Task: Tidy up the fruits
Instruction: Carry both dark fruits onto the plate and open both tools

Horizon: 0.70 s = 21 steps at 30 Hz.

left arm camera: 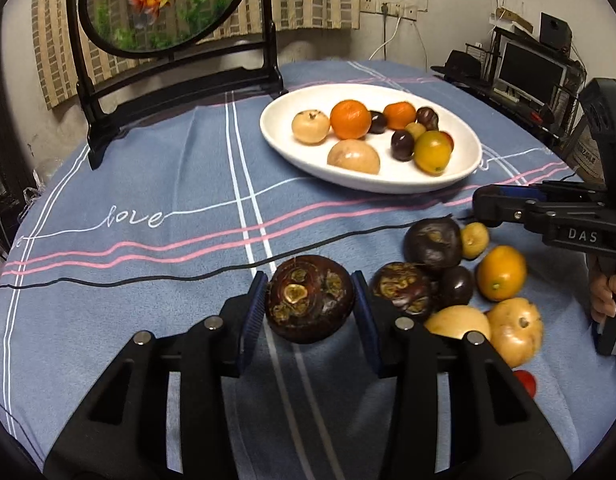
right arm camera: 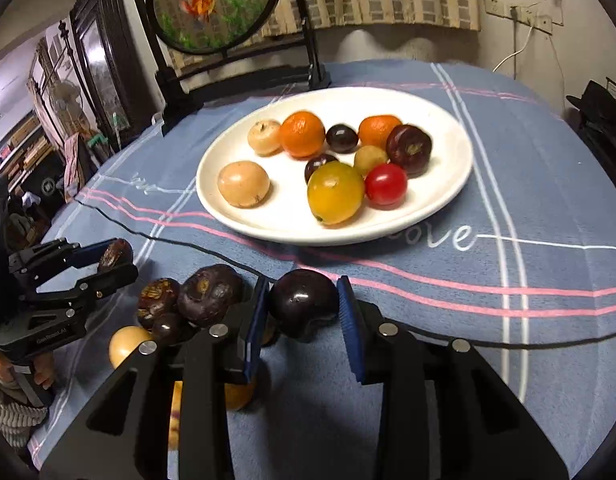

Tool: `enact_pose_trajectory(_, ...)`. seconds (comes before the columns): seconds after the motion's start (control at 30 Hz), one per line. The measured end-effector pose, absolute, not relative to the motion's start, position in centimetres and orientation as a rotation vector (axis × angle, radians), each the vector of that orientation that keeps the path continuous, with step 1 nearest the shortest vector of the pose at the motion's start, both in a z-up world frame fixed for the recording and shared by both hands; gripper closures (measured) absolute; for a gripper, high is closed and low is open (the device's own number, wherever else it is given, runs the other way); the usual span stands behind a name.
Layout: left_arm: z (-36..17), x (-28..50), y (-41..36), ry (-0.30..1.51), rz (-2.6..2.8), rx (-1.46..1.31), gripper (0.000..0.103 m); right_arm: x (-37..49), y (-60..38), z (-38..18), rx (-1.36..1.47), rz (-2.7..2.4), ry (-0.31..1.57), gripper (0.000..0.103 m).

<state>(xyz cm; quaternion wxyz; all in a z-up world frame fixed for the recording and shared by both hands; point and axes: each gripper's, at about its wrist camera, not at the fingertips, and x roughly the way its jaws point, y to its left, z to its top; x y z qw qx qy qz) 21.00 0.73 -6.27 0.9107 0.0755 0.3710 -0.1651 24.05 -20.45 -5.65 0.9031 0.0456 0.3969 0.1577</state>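
Your left gripper pinches a rough, dark brown round fruit just clear of the blue striped tablecloth, pads on its widest flanks so it can't roll. Your right gripper brackets a glossy dark purple fruit; whether the pads press, I cannot tell. Both face the white oval ceramic plate at the cloth's far edge, likely their destination, while loose fruit waits near you.
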Motion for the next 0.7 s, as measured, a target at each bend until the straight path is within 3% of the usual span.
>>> enact_pose_trajectory(0.23, -3.0, 24.1, -0.8, 0.756, -0.356, 0.139, 0.060, 22.3, -22.8, -2.1, 0.161, 0.306, 0.696, 0.068)
enact_pose_trajectory(0.4, -0.6, 29.0, -3.4, 0.740, -0.363, 0.135, 0.060, 25.7, -23.8, 0.1, 0.180, 0.289, 0.674, 0.068)
enact_pose_trajectory(0.7, -3.4, 35.4, -5.6, 0.821, -0.373, 0.059, 0.060, 33.2, -21.5, -2.1, 0.211, 0.334, 0.710, 0.067)
